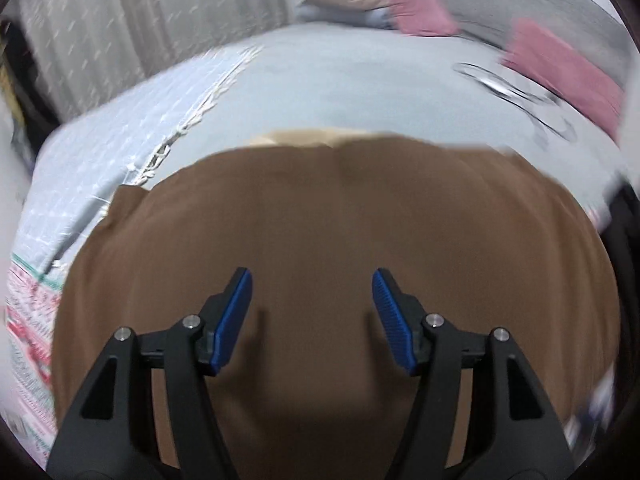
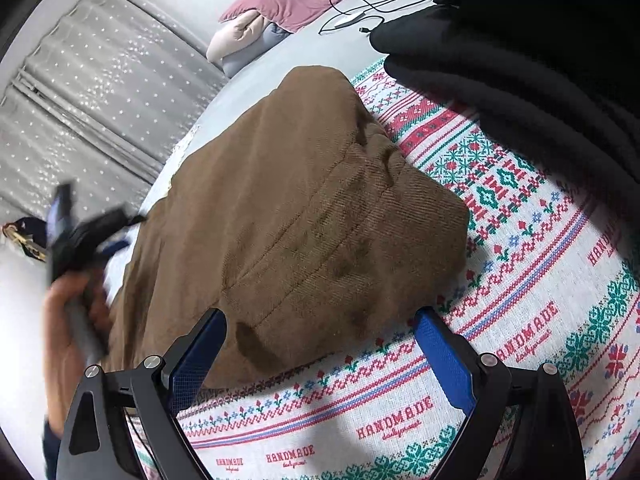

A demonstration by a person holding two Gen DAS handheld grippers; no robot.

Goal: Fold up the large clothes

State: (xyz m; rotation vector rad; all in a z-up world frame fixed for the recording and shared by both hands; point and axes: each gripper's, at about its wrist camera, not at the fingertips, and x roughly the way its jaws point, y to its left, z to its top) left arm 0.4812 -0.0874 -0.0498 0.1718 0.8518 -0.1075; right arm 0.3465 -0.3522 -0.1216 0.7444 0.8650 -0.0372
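Note:
A brown corduroy garment [image 2: 296, 216] lies folded into a thick bundle on the bed, partly on a patterned cloth [image 2: 520, 280]. In the left wrist view the same brown garment [image 1: 328, 260] fills the frame below my left gripper [image 1: 312, 280], whose blue pads stand apart with nothing between them. My right gripper [image 2: 320, 320] hovers open over the near corner of the bundle, touching nothing. In the right wrist view the left gripper [image 2: 68, 236] shows as a blur at the far left, held by a hand [image 2: 68, 320].
Pink pillows [image 2: 288, 0] and a cream cushion [image 2: 236, 36] lie at the head of the bed. A cable and charger [image 2: 352, 16] rest on the grey sheet [image 1: 360, 92]. A pile of dark clothes [image 2: 500, 80] sits at the right. Curtains [image 2: 92, 92] hang behind.

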